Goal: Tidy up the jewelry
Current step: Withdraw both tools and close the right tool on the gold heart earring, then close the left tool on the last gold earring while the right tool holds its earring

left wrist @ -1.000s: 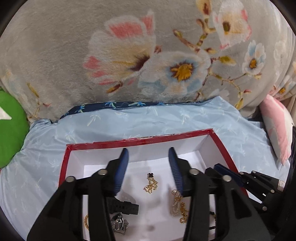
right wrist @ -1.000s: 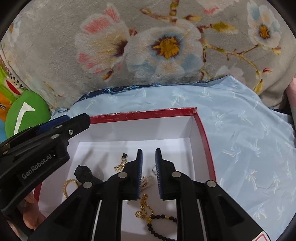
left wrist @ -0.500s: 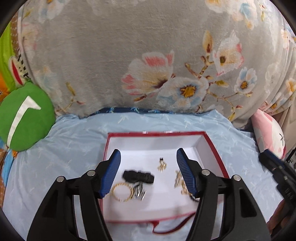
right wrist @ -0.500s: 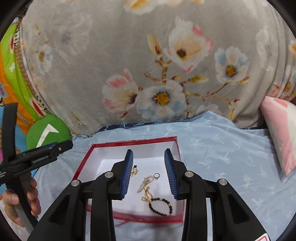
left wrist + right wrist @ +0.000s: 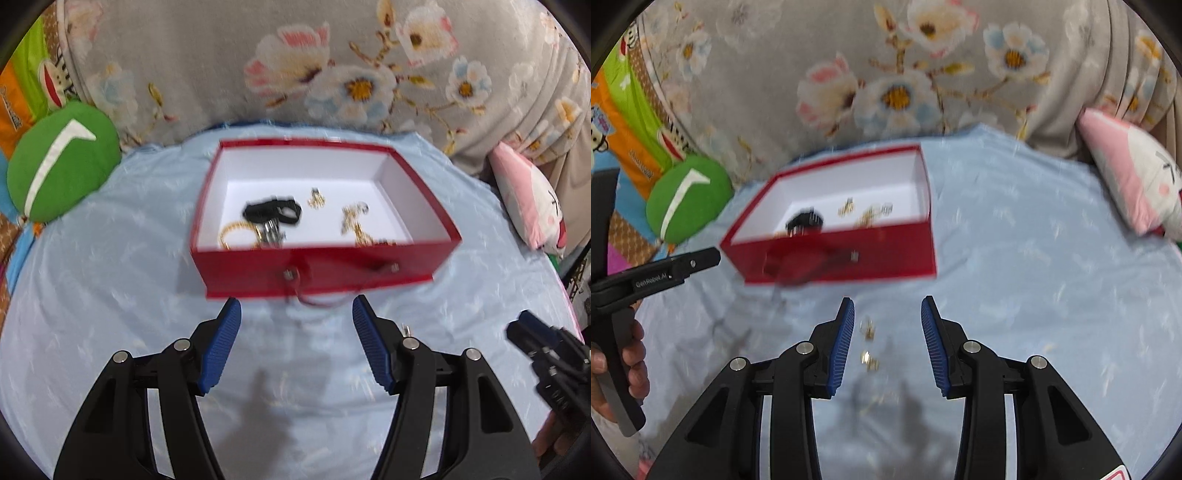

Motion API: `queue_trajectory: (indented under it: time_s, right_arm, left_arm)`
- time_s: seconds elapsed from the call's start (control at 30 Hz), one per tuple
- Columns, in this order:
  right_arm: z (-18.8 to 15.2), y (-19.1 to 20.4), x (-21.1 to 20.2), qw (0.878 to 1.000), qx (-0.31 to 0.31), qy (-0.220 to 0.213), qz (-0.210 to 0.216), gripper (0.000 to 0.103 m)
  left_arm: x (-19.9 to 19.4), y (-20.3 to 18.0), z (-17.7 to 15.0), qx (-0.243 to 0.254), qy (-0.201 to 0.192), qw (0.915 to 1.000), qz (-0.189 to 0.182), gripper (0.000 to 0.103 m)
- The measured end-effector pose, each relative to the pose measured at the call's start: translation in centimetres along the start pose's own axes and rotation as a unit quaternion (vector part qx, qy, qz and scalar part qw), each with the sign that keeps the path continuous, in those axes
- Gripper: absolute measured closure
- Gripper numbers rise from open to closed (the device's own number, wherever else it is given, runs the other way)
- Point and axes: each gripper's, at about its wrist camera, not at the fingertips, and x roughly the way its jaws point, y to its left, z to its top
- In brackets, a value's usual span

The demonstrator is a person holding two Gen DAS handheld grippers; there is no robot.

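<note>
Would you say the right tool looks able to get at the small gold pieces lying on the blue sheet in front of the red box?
Probably yes. The gold pieces lie on the bare blue sheet, in line with the open right tool and nothing covers them. The red box sits farther back, out of the way.

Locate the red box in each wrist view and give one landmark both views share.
Left wrist: the red box sits at upper centre, open top showing, beyond the left gripper.
Right wrist: the red box lies left of centre, seen at an angle.
Shared landmark: the green cushion, left of the box in both.
</note>
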Motion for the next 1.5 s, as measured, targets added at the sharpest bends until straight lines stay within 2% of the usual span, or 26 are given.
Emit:
queue_trajectory:
  time_s: [0.27,0.37,0.57,0.7,0.77,0.83,1.07,1.27,1.5]
  right_arm:
    - [-3.8,1.3,3.7,0.999,-0.002,0.047,0.004,0.069]
    - [-4.3,1.6,5.2,0.998,-0.003,0.064,0.006,0.076]
    - [-5.0,1.6,7.9,0.996,0.004,0.089,0.002,0.077]
    - [-5.1,1.7,8.9,0.995,0.003,0.097,-0.001,0.086]
    - [-5.0,1.6,9.3,0.995,0.004,0.099,-0.002,0.095]
    - [-5.0,1.5,9.5,0.995,0.008,0.099,0.001,0.100]
    - [-4.9,-0.3,7.5,0.997,0.029,0.076,-0.010,0.100]
    - [-4.7,-3.1,4.6,0.996,0.049,0.059,-0.036,0.100]
    - [-4.9,-5.2,3.1,0.995,0.067,0.052,-0.048,0.100]
  left_arm:
    - [1.9,-1.2,-4.2,-0.002,0.045,0.9990,-0.003,0.042]
    - [2.6,-1.2,-5.0,-0.003,0.059,0.9983,-0.003,0.042]
    - [3.6,-1.0,-6.0,-0.004,0.072,0.9974,0.003,0.042]
    - [4.0,-0.9,-6.1,-0.006,0.077,0.9970,0.002,0.042]
    - [4.2,-0.9,-6.0,-0.007,0.078,0.9969,0.003,0.042]
    - [4.3,-1.0,-5.9,-0.007,0.079,0.9968,0.002,0.042]
    - [5.6,-3.0,-4.9,0.011,0.082,0.9965,-0.011,0.042]
    - [8.8,-7.9,-3.6,0.043,0.093,0.9942,-0.032,0.042]
    - [11.8,-11.8,-3.3,0.062,0.106,0.9918,-0.036,0.042]
